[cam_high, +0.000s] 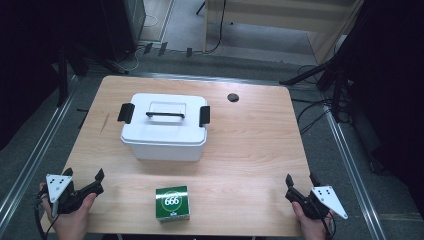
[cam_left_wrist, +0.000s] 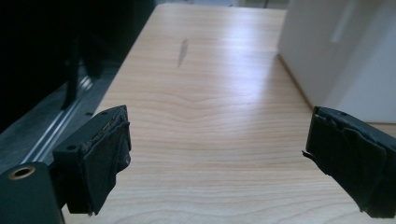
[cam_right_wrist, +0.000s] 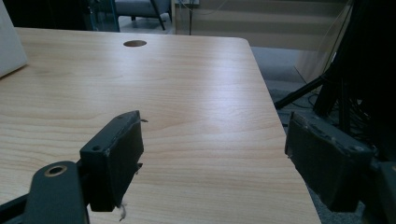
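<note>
From above, my forearms run off the bottom edge, at six o'clock. The print under the "666" on the green box (cam_high: 172, 203) is too small to read. My left claw's camera cuts the white bin (cam_left_wrist: 343, 56) off at three o'clock; my right claw's camera leaves just a sliver at nine.

The high view looks down on the table (cam_high: 240, 140); both gripper views skim it low, sharing the white box (cam_high: 164, 127).
</note>
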